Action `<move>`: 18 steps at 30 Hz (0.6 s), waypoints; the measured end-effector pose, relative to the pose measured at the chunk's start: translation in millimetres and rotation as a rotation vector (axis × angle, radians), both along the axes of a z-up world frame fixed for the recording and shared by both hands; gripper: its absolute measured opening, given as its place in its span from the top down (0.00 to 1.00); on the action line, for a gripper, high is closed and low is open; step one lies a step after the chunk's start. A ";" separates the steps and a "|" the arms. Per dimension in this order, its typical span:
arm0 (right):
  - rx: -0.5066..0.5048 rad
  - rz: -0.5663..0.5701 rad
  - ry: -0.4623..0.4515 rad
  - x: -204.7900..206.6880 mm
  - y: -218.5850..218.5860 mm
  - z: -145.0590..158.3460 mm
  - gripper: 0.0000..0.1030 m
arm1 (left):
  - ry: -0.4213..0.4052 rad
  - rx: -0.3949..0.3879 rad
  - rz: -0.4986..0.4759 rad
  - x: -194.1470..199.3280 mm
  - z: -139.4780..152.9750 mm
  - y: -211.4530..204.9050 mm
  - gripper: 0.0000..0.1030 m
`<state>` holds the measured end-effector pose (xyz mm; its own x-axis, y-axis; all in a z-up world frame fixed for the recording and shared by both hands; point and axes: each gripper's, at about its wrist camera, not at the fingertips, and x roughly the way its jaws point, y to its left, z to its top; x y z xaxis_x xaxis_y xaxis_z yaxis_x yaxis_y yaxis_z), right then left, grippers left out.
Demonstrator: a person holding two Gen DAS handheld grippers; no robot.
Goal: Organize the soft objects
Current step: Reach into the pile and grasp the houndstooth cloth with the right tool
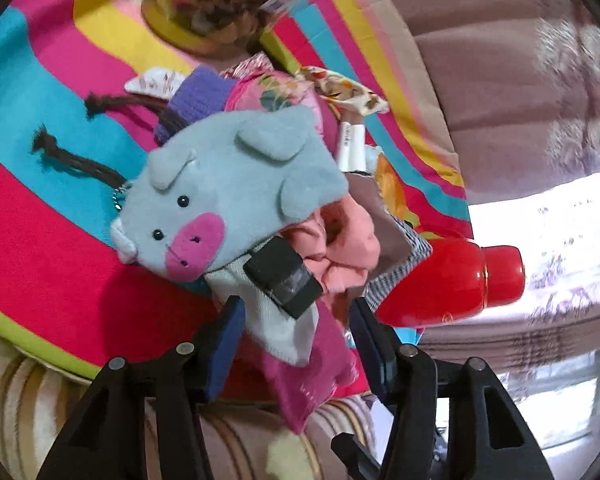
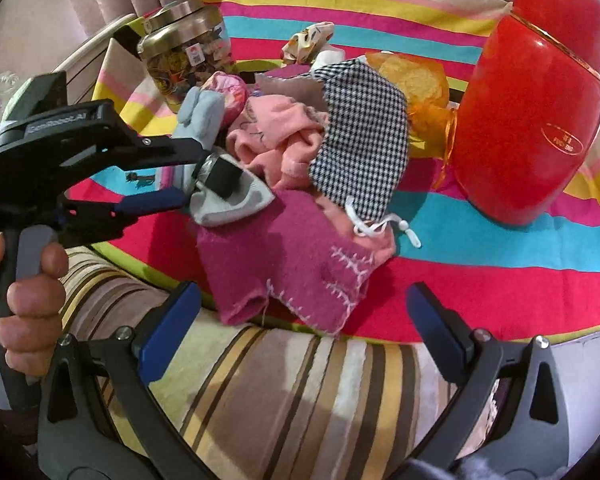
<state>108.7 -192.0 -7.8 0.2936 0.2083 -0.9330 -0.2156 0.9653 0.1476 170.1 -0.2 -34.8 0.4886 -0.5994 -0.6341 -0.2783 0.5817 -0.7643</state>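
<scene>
Grey pig pouch (image 1: 236, 184) lies snout-left; left tongs (image 1: 296, 344) half-closed astride its grey cloth; right tongs (image 2: 300, 320) gape, angled down.

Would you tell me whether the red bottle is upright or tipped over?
Tipped over: the red bottle lies on its side on the striped cloth.

We see round table under striped cloth (image 2: 480, 280). On it: soft pile with magenta felt piece (image 2: 284, 264) near edge, glass jar (image 2: 188, 52) far left, red container (image 2: 528, 120) right.
</scene>
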 end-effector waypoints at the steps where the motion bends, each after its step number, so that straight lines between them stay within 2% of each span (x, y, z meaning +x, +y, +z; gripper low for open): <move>1: 0.005 -0.005 0.000 2.7 -2.3 -0.3 0.00 | 0.002 -0.001 0.002 3.5 -0.8 -1.3 0.48; 5: 0.007 -0.058 -0.025 17.8 -13.3 0.5 0.00 | 0.015 0.010 0.006 14.0 -4.7 -5.3 0.51; 8: 0.003 -0.119 -0.049 33.7 -22.4 0.0 0.00 | 0.009 0.045 -0.006 19.5 -6.7 -8.8 0.61; 10: 0.000 -0.152 -0.069 45.4 -26.8 -0.8 0.00 | -0.003 0.071 -0.012 19.4 -7.8 -9.1 0.73; 12: 0.002 -0.185 -0.093 57.6 -30.4 -0.1 0.00 | -0.021 0.082 -0.016 18.6 -8.1 -9.2 0.79; 18: 0.022 -0.246 -0.126 91.3 -34.4 -5.4 0.00 | -0.110 0.135 -0.048 12.8 2.1 -15.0 0.88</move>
